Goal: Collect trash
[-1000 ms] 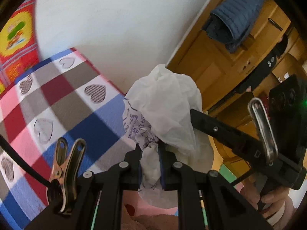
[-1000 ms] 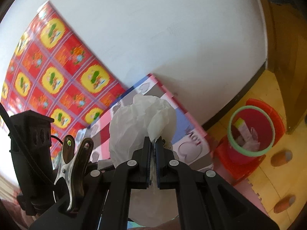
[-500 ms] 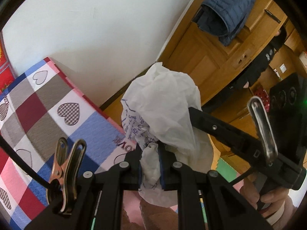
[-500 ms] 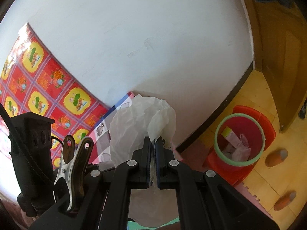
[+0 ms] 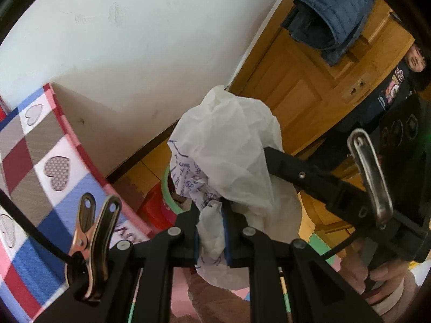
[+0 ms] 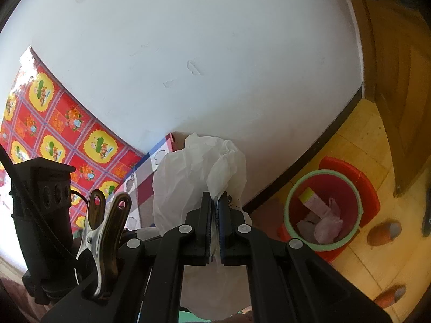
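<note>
Carrying: both grippers hold one crumpled white paper wad, marked with blue handwriting on its underside, above the floor.
Left gripper: jaws clenched on a lower fold of the wad.
Right gripper: jaws clenched on a thin edge of the same wad, pads almost meeting.
Change, left wrist view: a second ago the checked heart-print cloth filled the left half of the frame; now it has slid to the lower left, and the wooden floor shows beyond its edge.
Change, right wrist view: the red bin with green rim has moved from the right edge toward the lower-right centre and reads larger.
Grip over that interval: unchanged in both views; the wad has kept its shape.
Meaning for the task: judged a transfer leg well advanced; the load has cleared the cloth-covered surface and is closing on the bin, release not yet made.
Seen only from the right wrist: the bin's open mouth, already holding a small carton and pink wrappers; two orange slippers on the floor.
Seen only from the left wrist: the handwriting, only a sliver of green rim behind the wad, a wooden door with a blue jacket hung on it, and the hand holding the other gripper.
</note>
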